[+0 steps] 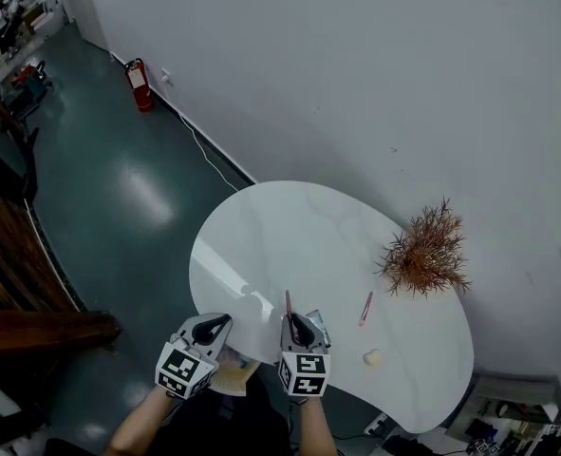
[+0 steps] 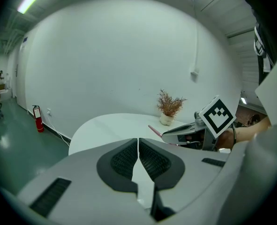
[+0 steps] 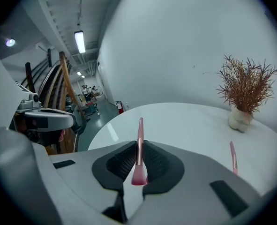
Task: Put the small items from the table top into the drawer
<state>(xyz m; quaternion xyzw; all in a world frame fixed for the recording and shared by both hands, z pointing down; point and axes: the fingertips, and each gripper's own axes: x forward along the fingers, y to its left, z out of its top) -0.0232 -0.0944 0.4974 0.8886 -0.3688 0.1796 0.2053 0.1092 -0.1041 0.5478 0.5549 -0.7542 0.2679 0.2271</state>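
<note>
Your right hand-held gripper (image 3: 139,150): jaws nearly together, clamped on a thin pink brush (image 3: 139,139). The pads grip the handle low down. The flared bristle end sits on your side of the pads, and the handle pokes out past the jaw tips, pointing away from you. The brush is off the tabletop (image 1: 289,226), held over its near edge.

Your left hand-held gripper (image 2: 138,146): jaws closed pad to pad, nothing between them. It sits just left of the right one, also at the near edge. Both are angled down and point toward the far side.

Below and between the 2 grippers, under the near edge, a tan wood-coloured piece (image 1: 233,378) shows. I can't tell from these views whether that's the drawer.

Lying on the tabletop:
- 1 slim pink stick (image 1: 365,308), flat, just right of the right gripper's tips.
- 1 small cream lump (image 1: 373,357), nearer to you than the stick, close to it but not touching.

Further right and farther off, a dried brown plant (image 1: 426,252) stands in a small white pot (image 3: 239,118), close to the wall (image 1: 356,65).

Beyond that there's a dark green floor (image 1: 128,198). A red fire extinguisher (image 1: 140,85) stands at the foot of the wall, far left. A white cable (image 1: 204,158) runs along the floor by the wall toward the tabletop.
</note>
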